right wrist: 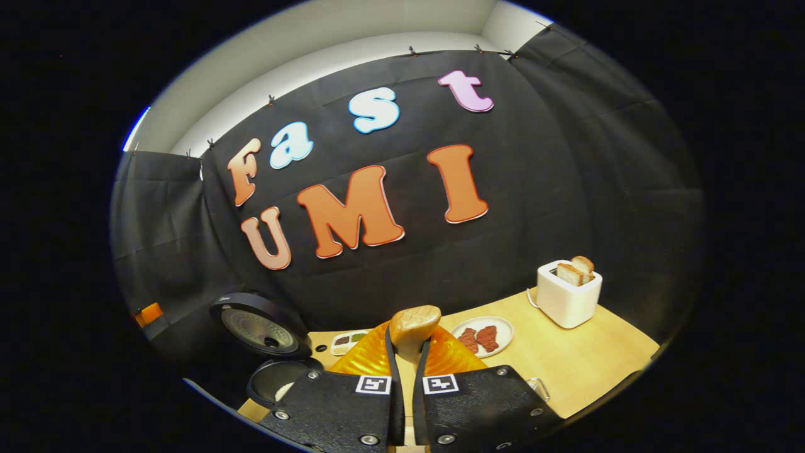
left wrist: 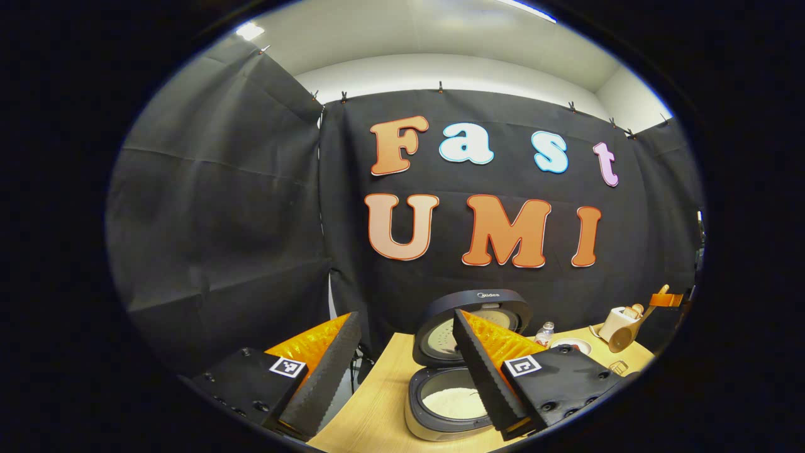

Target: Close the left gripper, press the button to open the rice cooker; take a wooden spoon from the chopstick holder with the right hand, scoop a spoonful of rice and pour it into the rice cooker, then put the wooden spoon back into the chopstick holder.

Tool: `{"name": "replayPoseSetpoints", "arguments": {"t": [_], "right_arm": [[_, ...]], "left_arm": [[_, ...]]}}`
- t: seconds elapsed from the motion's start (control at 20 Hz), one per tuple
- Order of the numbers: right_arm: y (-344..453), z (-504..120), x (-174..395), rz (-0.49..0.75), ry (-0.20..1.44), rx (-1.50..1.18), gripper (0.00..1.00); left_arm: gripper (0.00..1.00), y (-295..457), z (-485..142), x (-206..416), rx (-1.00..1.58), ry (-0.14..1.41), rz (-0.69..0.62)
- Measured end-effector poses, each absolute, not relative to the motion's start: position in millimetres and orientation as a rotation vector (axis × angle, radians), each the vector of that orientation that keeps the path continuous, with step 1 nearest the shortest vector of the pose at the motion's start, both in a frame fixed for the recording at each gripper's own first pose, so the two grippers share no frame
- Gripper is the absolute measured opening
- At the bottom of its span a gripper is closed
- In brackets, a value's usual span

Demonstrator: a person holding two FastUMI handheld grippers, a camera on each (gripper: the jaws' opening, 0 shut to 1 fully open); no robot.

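The rice cooker point(left wrist: 440, 423) stands open on the wooden table, its lid point(left wrist: 473, 318) tipped up at the back and white rice point(left wrist: 449, 402) in the inner pot. My left gripper point(left wrist: 405, 318) hovers over it, open, with nothing between its fingers. My right gripper point(right wrist: 412, 343) is shut on the wooden spoon point(right wrist: 415, 321), whose bowl sticks up past the fingertips. From the left gripper view, that spoon point(left wrist: 622, 338) hangs at the far right near the toaster. The right gripper view has the open cooker point(right wrist: 277, 377) low on the left. Whether the spoon carries rice is unclear.
A white toaster point(right wrist: 566, 296) with toast slices stands at the table's right rear. A plate point(right wrist: 481, 336) with dark meat pieces and a small tray point(right wrist: 349, 341) lie between the toaster and the cooker. A small bottle point(left wrist: 546, 332) stands behind the cooker.
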State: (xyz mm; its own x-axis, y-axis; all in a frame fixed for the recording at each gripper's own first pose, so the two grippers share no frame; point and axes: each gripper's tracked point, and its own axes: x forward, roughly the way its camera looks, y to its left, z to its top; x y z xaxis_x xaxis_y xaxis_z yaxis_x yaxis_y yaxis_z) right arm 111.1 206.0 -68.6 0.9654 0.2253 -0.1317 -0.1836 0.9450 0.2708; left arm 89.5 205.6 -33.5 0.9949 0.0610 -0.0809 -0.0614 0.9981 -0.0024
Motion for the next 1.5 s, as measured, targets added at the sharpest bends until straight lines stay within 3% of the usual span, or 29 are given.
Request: {"name": "replayPoseSetpoints", "arguments": {"t": [0.55, 1.15, 1.45, 1.5], "right_arm": [[109.7, -170.7, 120.5, 0.081, 0.316, 0.260, 0.05], [100.3, -262.9, 137.8, 0.115, 0.480, 0.369, 0.05], [57.8, -260.1, 137.5, 0.026, 0.489, 0.273, 0.31], [48.9, -253.4, 136.8, 0.012, 0.482, 0.246, 0.42]], "left_arm": [[0.97, 165.7, -27.0, 85.4, 0.024, 0.091, 0.094], [0.99, 149.1, -13.2, 61.4, 0.095, 0.086, 0.146], [1.00, 135.2, -11.5, 64.2, 0.068, 0.081, 0.135], [1.00, 132.8, -11.4, 65.6, 0.062, 0.081, 0.131]]}}
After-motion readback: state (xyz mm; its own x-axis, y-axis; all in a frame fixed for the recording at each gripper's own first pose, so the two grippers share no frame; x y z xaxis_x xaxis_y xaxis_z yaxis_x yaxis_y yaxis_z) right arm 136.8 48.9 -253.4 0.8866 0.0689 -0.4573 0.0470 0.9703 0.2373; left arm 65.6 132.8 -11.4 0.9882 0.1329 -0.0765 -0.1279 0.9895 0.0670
